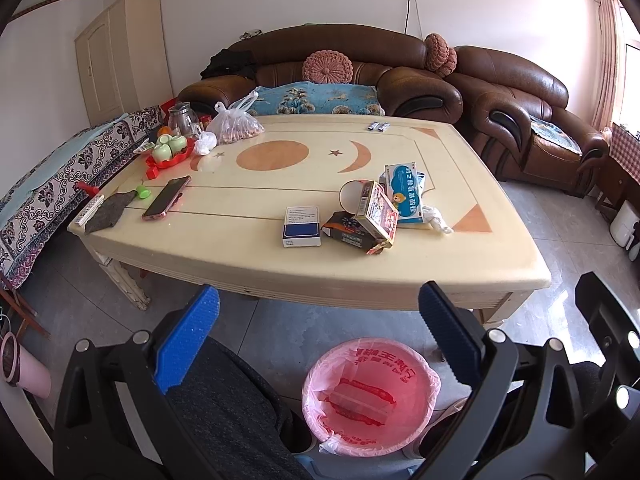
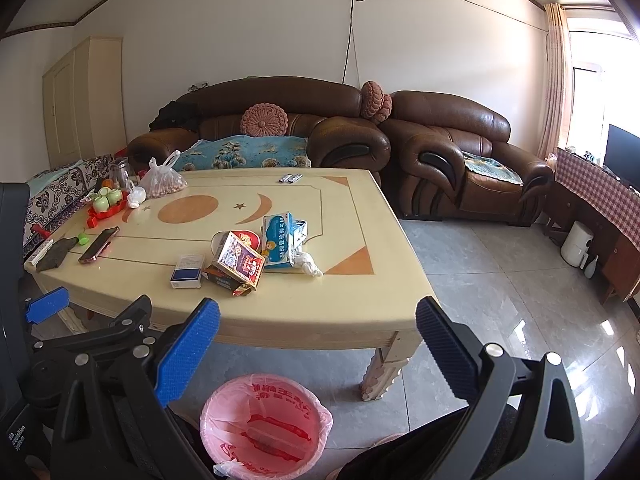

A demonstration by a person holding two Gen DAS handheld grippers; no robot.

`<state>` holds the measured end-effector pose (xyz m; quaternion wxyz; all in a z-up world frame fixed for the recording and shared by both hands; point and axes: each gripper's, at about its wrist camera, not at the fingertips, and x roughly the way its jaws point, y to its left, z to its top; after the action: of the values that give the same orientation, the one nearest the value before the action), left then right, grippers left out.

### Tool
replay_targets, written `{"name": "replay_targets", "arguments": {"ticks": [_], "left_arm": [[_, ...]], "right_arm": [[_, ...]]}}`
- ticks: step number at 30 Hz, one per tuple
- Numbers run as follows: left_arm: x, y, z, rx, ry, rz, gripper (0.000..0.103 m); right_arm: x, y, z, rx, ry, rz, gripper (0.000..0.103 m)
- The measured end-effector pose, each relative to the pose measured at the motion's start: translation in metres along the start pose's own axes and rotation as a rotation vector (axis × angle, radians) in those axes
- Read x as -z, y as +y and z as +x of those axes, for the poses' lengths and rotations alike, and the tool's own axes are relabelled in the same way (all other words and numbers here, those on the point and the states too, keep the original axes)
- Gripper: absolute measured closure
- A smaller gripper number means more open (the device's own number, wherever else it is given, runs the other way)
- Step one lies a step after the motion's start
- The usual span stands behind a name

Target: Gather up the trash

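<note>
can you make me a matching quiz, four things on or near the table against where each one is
Things:
1. phone
2. bin
3. batteries
4. tissue

Places:
A. on the floor in front of the table, lined with a pink bag
B. far edge of the table, near the sofa
C. right of the pile of boxes
D. left part of the table, beside a grey cloth

Pairs: 1-D, 2-A, 3-B, 4-C
</note>
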<state>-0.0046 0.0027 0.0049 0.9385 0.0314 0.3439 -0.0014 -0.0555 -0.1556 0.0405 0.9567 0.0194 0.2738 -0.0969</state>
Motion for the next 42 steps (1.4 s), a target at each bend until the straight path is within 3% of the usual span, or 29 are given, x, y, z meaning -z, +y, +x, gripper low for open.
{"name": "replay_targets", "arguments": {"ticks": [42], "left_arm": [[-0.0021, -0.0009, 0.0014, 0.002, 0.006, -0.012, 0.005]], "right_arm": [[-0.0019, -0.0003, -0.001, -0.007, -0.002, 0.007, 0.007]]}}
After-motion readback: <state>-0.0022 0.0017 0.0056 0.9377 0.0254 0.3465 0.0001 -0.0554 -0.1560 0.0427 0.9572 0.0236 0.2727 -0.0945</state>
